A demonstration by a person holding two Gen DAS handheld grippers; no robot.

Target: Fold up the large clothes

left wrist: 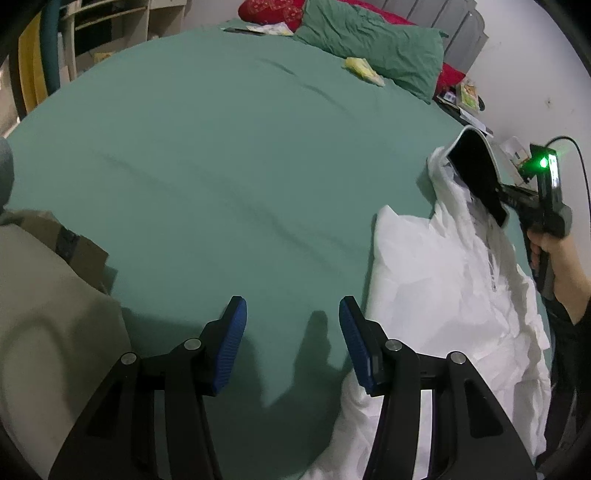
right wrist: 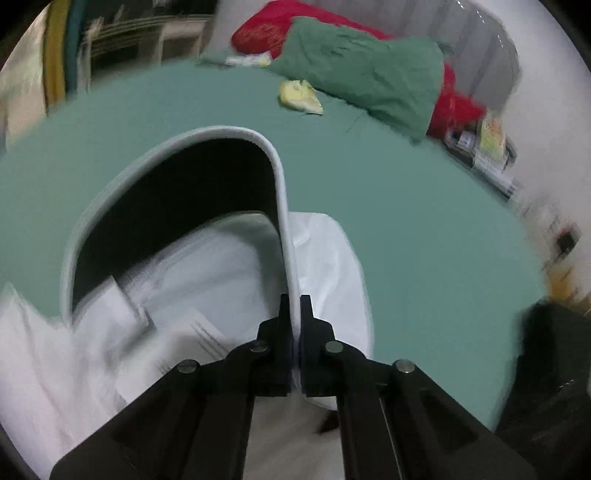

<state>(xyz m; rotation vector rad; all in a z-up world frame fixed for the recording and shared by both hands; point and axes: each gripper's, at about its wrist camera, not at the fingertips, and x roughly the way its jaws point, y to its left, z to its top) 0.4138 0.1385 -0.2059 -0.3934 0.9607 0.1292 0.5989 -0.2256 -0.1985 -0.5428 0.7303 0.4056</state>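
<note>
A large white garment (left wrist: 443, 295) lies crumpled along the right side of the green bed (left wrist: 221, 166). Its collar, white-edged with a dark inner face (left wrist: 476, 170), is lifted up. My right gripper (right wrist: 294, 301) is shut on the collar's white edge (right wrist: 284, 206) and holds it above the bed; the garment (right wrist: 207, 291) hangs below it. The right gripper also shows in the left wrist view (left wrist: 513, 195), held by a hand. My left gripper (left wrist: 292, 310) is open and empty, low over the sheet just left of the garment.
A green pillow (left wrist: 373, 40) and red pillows (left wrist: 273, 11) lie at the bed's head, with a small yellow item (left wrist: 364, 70) beside them. A beige cloth (left wrist: 48, 332) lies at the left edge. Shelves (left wrist: 99, 33) stand beyond the bed.
</note>
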